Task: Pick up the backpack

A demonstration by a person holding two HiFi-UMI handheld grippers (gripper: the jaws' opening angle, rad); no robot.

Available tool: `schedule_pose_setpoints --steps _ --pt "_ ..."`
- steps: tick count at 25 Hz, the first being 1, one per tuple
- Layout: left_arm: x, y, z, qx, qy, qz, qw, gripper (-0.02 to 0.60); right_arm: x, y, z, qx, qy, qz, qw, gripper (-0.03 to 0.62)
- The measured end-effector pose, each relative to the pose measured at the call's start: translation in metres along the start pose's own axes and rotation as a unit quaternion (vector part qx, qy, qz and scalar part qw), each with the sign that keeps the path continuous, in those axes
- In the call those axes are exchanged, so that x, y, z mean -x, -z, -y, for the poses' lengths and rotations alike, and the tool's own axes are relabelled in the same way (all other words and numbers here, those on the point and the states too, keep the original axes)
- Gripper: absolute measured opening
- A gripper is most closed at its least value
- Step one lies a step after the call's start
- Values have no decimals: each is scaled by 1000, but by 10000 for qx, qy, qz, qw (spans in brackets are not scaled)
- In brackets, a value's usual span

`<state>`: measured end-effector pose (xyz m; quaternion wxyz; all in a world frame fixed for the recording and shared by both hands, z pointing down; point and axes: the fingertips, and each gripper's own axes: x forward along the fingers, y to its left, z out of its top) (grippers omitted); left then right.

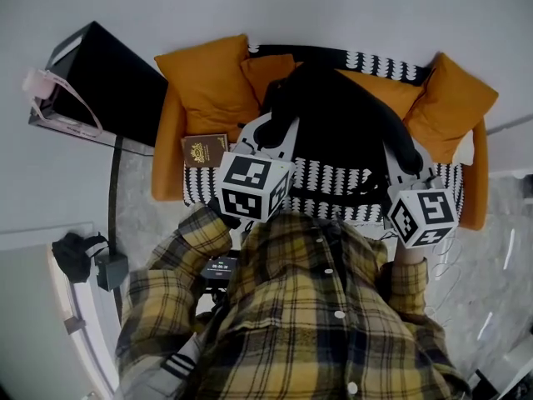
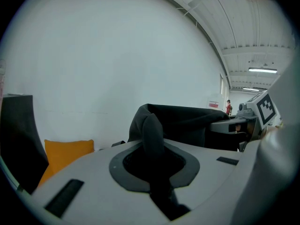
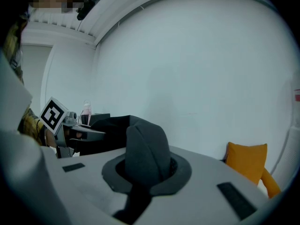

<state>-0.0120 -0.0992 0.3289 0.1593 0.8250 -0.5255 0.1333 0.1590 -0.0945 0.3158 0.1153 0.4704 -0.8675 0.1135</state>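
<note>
The black backpack [image 1: 346, 123] hangs between my two grippers above an orange sofa [image 1: 171, 152]. My left gripper [image 1: 279, 125] is shut on a fold of the backpack's black fabric at its left side; in the left gripper view that fold [image 2: 152, 128] stands pinched between the jaws of the left gripper [image 2: 153, 142]. My right gripper [image 1: 410, 158] holds the bag's right side. In the right gripper view a dark grey hump of backpack fabric [image 3: 145, 146] is clamped in the right gripper [image 3: 146, 159]. The rest of the bag [image 2: 192, 123] stretches toward the other gripper.
Orange cushions [image 1: 208, 86] and a black-and-white patterned blanket [image 1: 333, 182] cover the sofa. A brown booklet [image 1: 204, 150] lies on its left part. A black box [image 1: 112, 86] with a pink bottle [image 1: 37, 82] stands at the left, and a dark bundle [image 1: 75, 252] lies on the floor.
</note>
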Motion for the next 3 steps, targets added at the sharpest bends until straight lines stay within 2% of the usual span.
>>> schedule_pose_setpoints --steps 3 --pt "-2 -1 -1 -4 23 -13 10000 48 -2 0 0 -22 20 -4 10000 38"
